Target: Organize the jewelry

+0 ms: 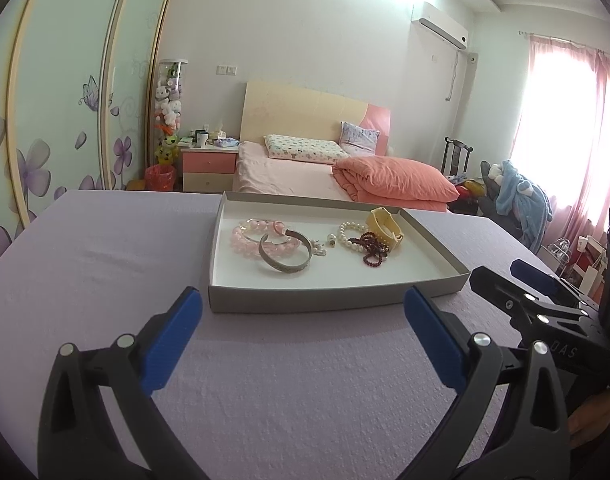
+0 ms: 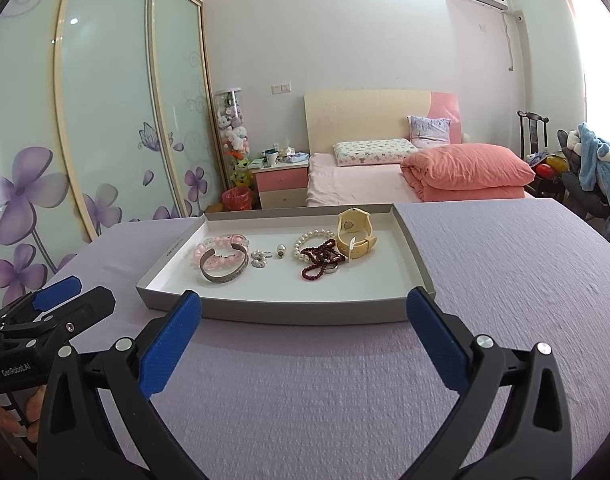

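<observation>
Fingers of the left gripper (image 1: 303,312) and right gripper (image 2: 303,312) are spread wide and hold nothing, poised low over a lilac-covered tabletop (image 2: 305,380). Just ahead of both pairs, apart from them, a shallow grey tray (image 1: 329,300) with a white floor is seen. Inside lie a pink bead bracelet (image 1: 251,236), a silver bangle (image 1: 284,254) resting on it, small earrings (image 2: 261,259), a pearl bracelet (image 2: 305,245), dark red beads (image 2: 320,264) and a cream watch (image 2: 355,234).

Matt grey cardboard tray (image 2: 289,312), brushed metal bangle (image 2: 223,270), glossy pearl bracelet (image 2: 311,246), rough lilac textured tablecloth (image 2: 345,392)
</observation>
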Available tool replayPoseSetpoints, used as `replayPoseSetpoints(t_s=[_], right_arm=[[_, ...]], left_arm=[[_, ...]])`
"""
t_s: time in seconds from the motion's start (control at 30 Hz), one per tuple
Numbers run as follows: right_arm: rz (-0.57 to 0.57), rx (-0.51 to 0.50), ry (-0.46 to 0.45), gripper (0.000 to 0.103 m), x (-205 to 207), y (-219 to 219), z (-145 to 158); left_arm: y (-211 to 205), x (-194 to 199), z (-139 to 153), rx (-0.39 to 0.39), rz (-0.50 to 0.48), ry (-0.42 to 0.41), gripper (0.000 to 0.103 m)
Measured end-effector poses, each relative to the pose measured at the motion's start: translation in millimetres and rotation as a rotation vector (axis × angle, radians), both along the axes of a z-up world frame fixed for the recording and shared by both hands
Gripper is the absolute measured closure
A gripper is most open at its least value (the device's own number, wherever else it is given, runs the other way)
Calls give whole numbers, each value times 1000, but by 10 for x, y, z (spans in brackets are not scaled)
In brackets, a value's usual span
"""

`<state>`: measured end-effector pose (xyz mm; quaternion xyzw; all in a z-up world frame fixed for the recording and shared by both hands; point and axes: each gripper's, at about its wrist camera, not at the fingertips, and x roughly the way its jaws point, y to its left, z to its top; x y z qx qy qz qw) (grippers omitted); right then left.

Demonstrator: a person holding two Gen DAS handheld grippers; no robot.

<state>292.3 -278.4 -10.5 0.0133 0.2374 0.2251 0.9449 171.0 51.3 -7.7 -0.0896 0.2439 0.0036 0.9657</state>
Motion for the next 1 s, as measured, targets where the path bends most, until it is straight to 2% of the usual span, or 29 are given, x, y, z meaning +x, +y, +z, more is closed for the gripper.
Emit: replayPoseSetpoints(t_s=[1.0], right_arm=[[2,3,1,1,-3,-7,12]], left_arm=[[-34,38,-41,0,-3,18,2]])
